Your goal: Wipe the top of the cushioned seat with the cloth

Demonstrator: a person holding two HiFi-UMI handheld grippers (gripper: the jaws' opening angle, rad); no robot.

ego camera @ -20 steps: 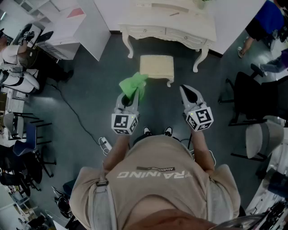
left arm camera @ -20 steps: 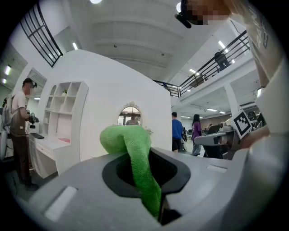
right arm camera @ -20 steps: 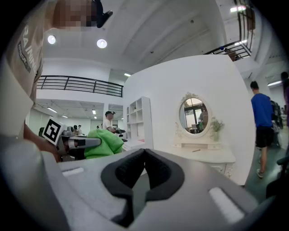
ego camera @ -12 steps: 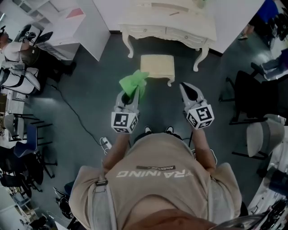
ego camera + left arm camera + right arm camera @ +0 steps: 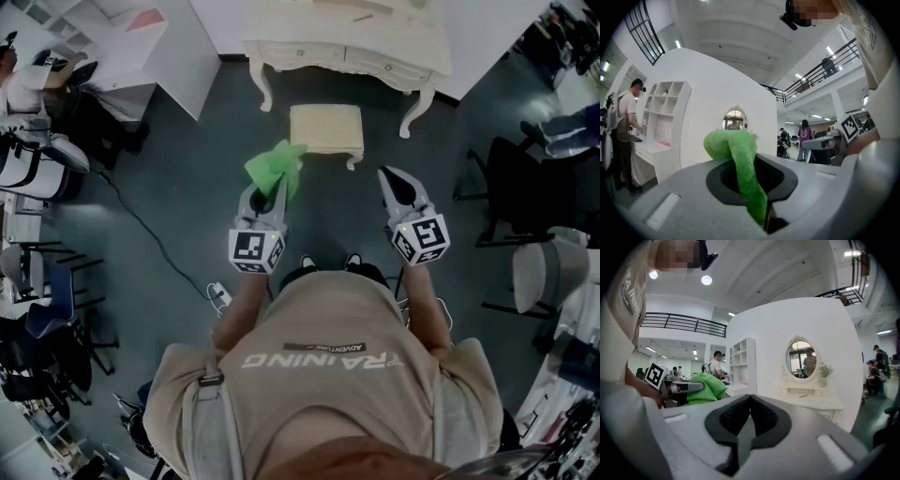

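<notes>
The cushioned seat [image 5: 325,129] stands on the floor [image 5: 187,187] just before the bench [image 5: 347,52], ahead of the person [image 5: 323,375]. The left claw [image 5: 267,194] and right claw [image 5: 395,178] hang side by side between person and seat, one toward each side of it. The cloth [image 5: 272,167] is pinched in the left claw, near the seat's left front corner. A shelf unit [image 5: 141,47] stands left of the bench, a chair [image 5: 548,281] far right

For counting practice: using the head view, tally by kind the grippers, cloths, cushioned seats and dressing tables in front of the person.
grippers: 2, left gripper and right gripper
cloth: 1
seat: 1
dressing table: 1
Total: 5
</notes>
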